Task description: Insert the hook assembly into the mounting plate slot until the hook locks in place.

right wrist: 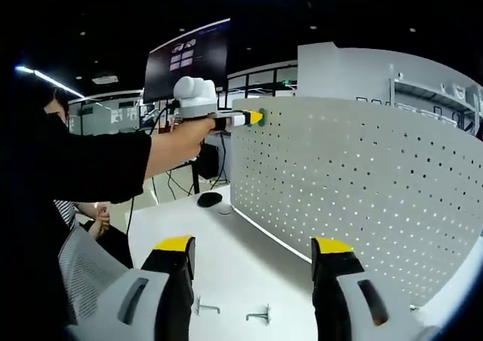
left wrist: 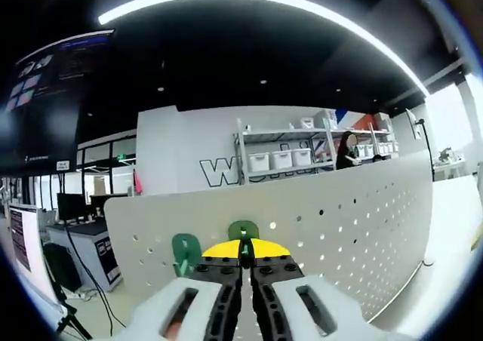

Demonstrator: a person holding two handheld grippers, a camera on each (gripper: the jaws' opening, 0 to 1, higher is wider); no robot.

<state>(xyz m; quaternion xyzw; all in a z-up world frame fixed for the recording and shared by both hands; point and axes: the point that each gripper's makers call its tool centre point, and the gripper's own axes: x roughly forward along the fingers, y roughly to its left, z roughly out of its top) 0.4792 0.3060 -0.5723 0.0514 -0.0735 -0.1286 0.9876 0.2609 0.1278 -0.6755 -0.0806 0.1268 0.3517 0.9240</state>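
1. I am judging the green hook [left wrist: 243, 231] to be light, stiff and small, likely slick; I'd grip it by its flat tab.
2. My left gripper [left wrist: 244, 263] is pinching that hook, jaws pressed nearly together, right against the white pegboard [left wrist: 355, 228].
3. A second green hook [left wrist: 186, 249] is sitting on the pegboard just beside the jaws.
4. My right gripper [right wrist: 253, 262] is hanging with jaws spread wide and empty, well apart from the pegboard, above two metal hooks [right wrist: 259, 314] lying on the table [right wrist: 234, 258].
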